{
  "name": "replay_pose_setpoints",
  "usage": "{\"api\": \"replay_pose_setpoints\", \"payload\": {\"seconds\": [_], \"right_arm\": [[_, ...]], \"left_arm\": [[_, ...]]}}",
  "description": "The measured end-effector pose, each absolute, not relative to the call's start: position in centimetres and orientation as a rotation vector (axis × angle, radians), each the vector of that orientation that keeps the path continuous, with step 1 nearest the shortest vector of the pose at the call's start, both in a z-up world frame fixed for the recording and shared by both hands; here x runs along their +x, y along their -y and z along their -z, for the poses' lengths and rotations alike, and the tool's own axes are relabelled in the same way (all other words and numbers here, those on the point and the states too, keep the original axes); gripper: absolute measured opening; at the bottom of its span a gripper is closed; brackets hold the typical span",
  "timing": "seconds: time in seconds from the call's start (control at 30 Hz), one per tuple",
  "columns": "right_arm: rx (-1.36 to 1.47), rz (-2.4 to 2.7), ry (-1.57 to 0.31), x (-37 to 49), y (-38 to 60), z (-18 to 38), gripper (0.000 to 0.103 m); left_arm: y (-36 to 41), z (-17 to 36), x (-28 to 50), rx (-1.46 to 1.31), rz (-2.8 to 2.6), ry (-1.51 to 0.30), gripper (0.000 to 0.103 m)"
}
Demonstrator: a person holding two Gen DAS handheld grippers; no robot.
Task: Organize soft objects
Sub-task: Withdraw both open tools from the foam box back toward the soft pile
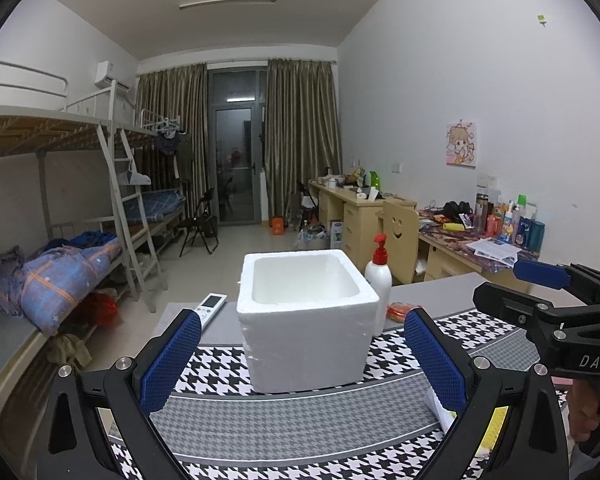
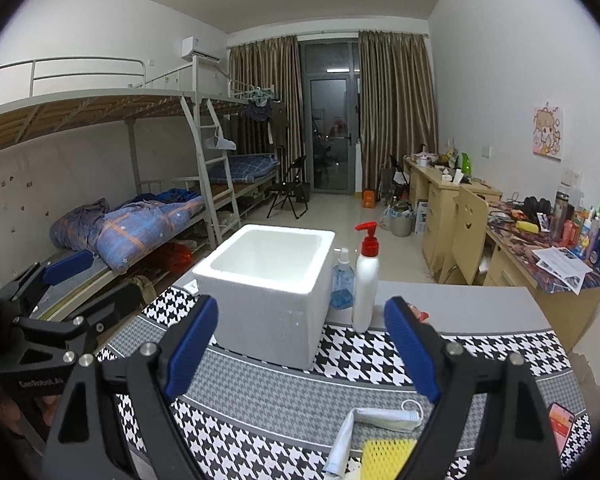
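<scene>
Nearest to the right wrist camera, a folded face mask (image 2: 384, 416) and a yellow mesh sponge (image 2: 386, 454) lie on the houndstooth mat (image 2: 380, 356), just under the right tongs (image 2: 306, 350); a tube (image 2: 342, 446) lies beside them and a phone (image 2: 560, 420) rests at the right edge of the mat. The right tongs are spread wide and hold nothing. The left tongs (image 1: 302, 362) are also spread wide and empty; in the left wrist view a white and yellow corner of the soft things shows behind the right blue pad (image 1: 432, 360). Between the pads of both tongs stands a white foam box (image 1: 306, 320) on the mat, open at the top, and its inside looks empty. Just behind the box on the grey desk (image 2: 480, 308) stand a white pump bottle (image 2: 366, 280) with a red head and a small blue spray bottle (image 2: 342, 280), close together. A white remote control (image 1: 212, 308) lies to the left of the box, and a small orange packet (image 1: 398, 310) to its right. Farther away are bunk beds (image 1: 60, 240) on the left, wooden tables with many bottles on the right, and brown curtains (image 1: 300, 136) beside a glass door.
</scene>
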State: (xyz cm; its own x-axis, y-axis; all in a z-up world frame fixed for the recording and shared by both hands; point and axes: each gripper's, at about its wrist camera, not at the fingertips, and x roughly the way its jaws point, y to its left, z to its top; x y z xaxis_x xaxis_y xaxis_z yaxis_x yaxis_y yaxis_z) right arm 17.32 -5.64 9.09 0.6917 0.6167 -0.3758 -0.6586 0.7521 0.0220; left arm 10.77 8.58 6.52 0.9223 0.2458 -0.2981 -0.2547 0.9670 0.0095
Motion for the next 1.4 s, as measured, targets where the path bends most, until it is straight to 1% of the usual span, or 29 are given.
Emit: {"api": "replay_pose_setpoints", "payload": {"seconds": [0.37, 1.4], "right_arm": [[-0.126, -0.683, -0.361, 16.1, 6.6, -7.7, 0.088], [-0.116, -0.698, -0.410, 18.0, 9.8, -3.3, 0.088]], "left_arm": [[-7.0, -5.0, 10.3, -0.047, -0.255, -0.293, 0.102], [-5.5, -2.1, 11.3, -0.058, -0.306, -0.298, 0.102]]}}
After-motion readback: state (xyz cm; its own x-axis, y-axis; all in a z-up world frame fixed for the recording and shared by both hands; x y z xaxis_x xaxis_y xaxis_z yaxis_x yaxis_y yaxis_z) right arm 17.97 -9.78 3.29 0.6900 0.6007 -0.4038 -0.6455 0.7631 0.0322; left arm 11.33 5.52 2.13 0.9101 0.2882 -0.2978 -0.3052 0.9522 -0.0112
